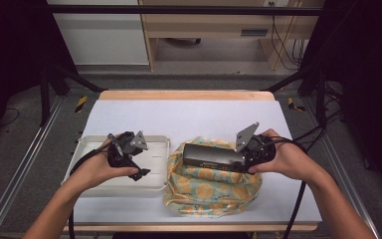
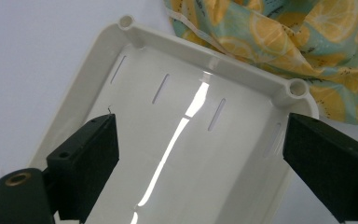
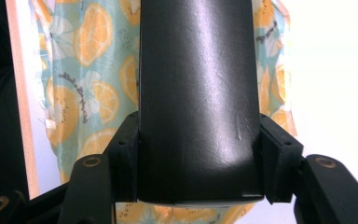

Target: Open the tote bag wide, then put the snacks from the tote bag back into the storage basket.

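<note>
Two grippers — right gripper clamps black case | fruit-print cloth beneath — tray beside

The box runs off the top of the right gripper view, so its far end is cut off there, and it hides much of the cloth. In the left gripper view the tray is cut off at the bottom edge.

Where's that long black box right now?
In the high view the black box sits right of centre, held at one end by the right claw above the orange-print cloth, just right of the white tray.
</note>
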Tool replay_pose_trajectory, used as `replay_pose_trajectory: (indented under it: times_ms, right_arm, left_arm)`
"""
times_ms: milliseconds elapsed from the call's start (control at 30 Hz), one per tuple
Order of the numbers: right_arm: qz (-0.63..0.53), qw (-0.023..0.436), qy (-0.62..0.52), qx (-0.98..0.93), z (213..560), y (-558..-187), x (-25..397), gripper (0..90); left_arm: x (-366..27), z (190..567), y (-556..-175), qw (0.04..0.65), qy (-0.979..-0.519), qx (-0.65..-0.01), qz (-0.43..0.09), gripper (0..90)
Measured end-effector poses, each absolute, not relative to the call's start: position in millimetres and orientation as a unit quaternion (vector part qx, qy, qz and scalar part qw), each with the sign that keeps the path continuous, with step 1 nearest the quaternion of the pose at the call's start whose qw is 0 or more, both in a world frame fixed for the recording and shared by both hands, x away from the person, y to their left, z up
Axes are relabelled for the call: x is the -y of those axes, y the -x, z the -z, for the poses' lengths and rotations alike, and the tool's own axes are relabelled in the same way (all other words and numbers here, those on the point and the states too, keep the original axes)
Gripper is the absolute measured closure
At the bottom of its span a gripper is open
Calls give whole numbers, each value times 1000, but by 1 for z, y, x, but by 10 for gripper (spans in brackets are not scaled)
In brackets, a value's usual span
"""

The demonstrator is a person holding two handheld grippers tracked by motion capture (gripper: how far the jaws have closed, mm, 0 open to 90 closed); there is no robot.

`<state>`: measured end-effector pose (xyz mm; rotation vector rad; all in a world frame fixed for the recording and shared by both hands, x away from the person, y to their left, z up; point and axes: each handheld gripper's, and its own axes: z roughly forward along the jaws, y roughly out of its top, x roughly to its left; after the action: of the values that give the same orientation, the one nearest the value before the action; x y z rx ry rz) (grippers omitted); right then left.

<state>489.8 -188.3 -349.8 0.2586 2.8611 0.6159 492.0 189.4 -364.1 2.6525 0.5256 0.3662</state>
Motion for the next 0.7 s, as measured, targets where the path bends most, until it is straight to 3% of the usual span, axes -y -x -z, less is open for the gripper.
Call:
replay_pose_trajectory:
  times_ms: [700]
  right_arm:
    - [-194,92,-83,-973,349,-492,171,435]
  left_arm:
    - [-171,321,-494,191,-966,-120,-124,97]
